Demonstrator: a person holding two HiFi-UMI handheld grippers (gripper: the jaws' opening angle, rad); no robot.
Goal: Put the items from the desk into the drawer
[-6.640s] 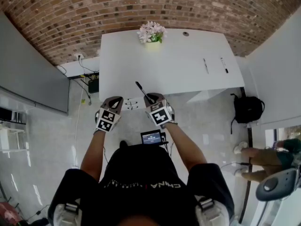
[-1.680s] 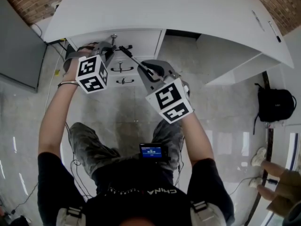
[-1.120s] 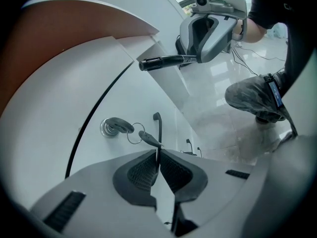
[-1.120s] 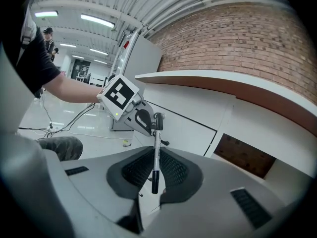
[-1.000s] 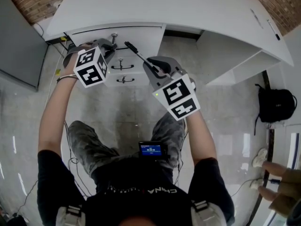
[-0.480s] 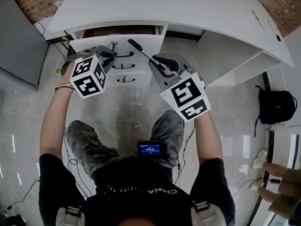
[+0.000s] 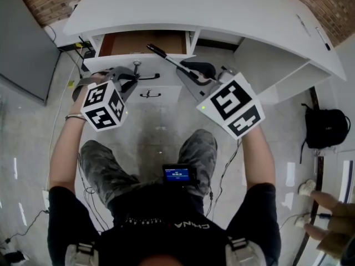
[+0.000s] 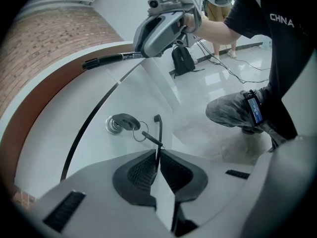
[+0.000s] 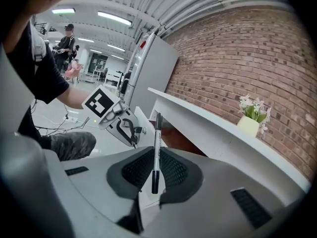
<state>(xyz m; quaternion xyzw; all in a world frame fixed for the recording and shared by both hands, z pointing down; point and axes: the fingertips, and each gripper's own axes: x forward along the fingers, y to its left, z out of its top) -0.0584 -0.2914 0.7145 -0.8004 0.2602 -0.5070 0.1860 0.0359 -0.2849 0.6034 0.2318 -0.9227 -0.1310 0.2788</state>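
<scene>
Pen (image 9: 156, 148), dark with a pale barrel, is grasped between the clenched jaws of the right gripper (image 9: 156, 171). It juts straight out past them, and in the head view its far end crosses the front edge of the drawer (image 7: 119, 63), upper centre of the frame. The left gripper (image 8: 157, 168) is closed on the drawer's thin black handle (image 8: 158, 133), just beside a key (image 8: 124, 121) sitting in the lock. The drawer stands open under the white surface (image 7: 211, 10), its brown inside showing. A second handle (image 7: 147, 95) sits on the front below.
</scene>
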